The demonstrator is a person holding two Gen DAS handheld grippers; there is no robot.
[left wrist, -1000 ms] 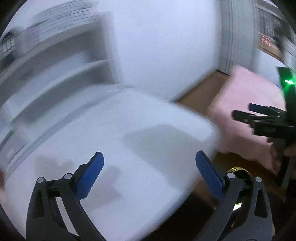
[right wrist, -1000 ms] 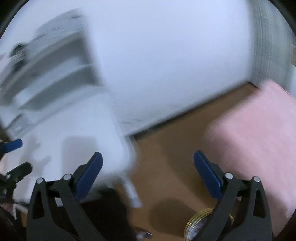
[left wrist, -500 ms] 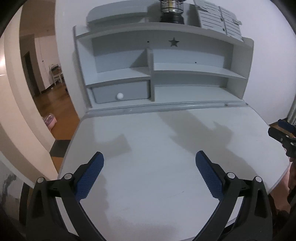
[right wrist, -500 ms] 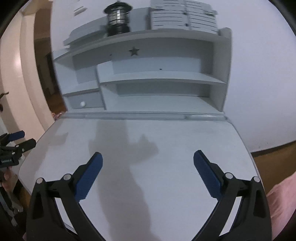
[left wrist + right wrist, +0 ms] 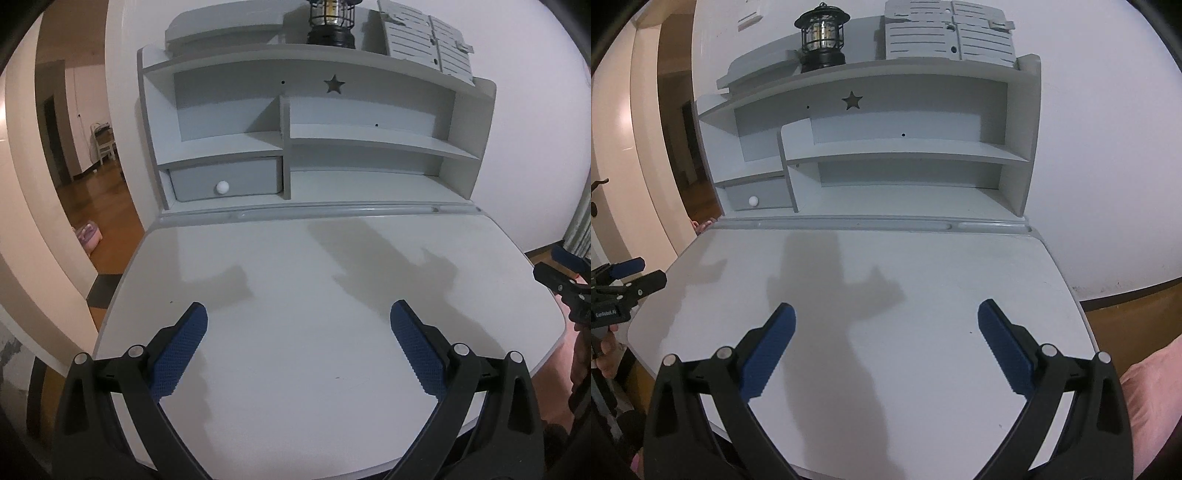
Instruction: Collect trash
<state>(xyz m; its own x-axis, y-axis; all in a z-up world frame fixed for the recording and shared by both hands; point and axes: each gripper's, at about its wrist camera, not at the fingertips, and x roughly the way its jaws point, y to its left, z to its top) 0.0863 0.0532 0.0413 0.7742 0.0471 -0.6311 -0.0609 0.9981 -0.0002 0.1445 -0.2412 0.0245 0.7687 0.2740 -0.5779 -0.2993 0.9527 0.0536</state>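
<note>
I hold my left gripper [image 5: 297,325] and right gripper [image 5: 885,326] spread wide and empty over the desk [image 5: 295,258], see no trash on it or its shelves [image 5: 905,151], so I judge I'm searching and must look elsewhere.

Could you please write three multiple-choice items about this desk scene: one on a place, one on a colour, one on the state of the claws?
1. Where does the lantern stand?
A. on top of the hutch
B. on the desk top
C. inside the drawer

2. What colour is the drawer knob?
A. red
B. white
C. black

3. How are the left claw and right claw?
A. both shut on trash
B. left open, right shut
C. both open and empty

Answers:
1 A, it sits above the top shelf, beside the slatted grey box.
2 B, a pale round knob on the grey drawer.
3 C, their blue pads stand wide apart above the desk.
</note>
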